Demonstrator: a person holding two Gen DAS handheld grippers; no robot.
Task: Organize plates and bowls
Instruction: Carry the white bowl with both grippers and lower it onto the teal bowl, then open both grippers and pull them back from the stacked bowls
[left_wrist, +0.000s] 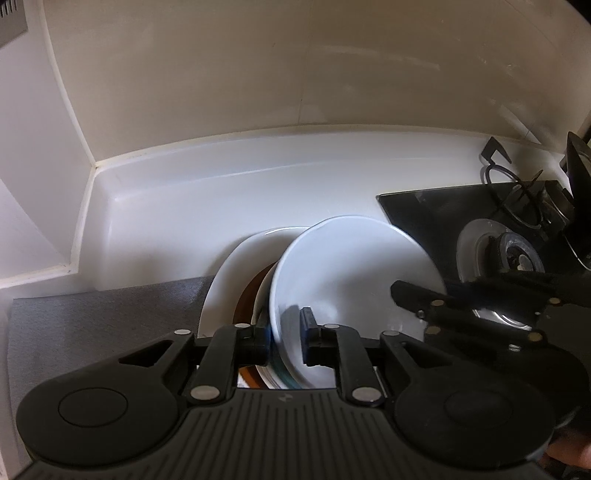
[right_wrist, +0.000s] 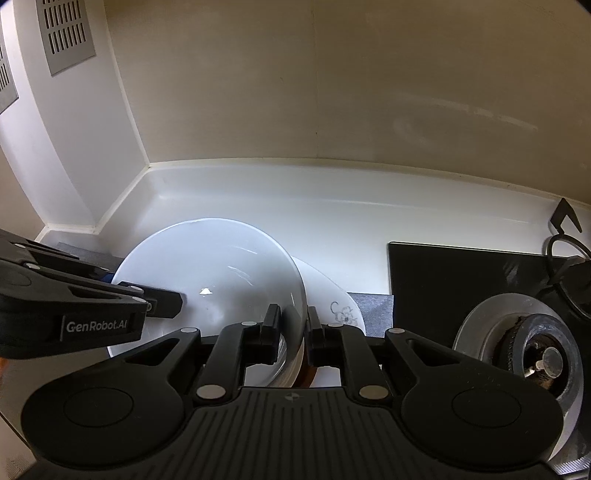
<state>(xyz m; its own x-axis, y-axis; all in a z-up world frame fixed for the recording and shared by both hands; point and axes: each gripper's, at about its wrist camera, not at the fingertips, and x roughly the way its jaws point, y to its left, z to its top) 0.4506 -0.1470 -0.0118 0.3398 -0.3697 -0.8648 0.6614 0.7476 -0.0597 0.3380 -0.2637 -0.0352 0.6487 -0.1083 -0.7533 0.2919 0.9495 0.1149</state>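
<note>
A white bowl (left_wrist: 351, 266) (right_wrist: 214, 266) sits tilted on a stack of plates. The stack holds a large white plate (left_wrist: 236, 266), a brown plate (left_wrist: 247, 299) and a plate with a flower print (right_wrist: 343, 314). My left gripper (left_wrist: 284, 339) (right_wrist: 147, 295) straddles the bowl's left rim with one finger inside the bowl. Its pads stand slightly off the wall, so it is open. My right gripper (right_wrist: 293, 325) (left_wrist: 410, 306) is shut on the bowl's right rim, where the edges of the plates under it also show between the fingers.
The stack rests on a grey mat (left_wrist: 110, 317) on a white counter (left_wrist: 221, 192) against a beige wall. A black glass hob (left_wrist: 443, 214) (right_wrist: 443, 280) with a gas burner (left_wrist: 509, 254) (right_wrist: 535, 354) lies just right of the stack. A black pan support (left_wrist: 495, 162) stands at the hob's far edge.
</note>
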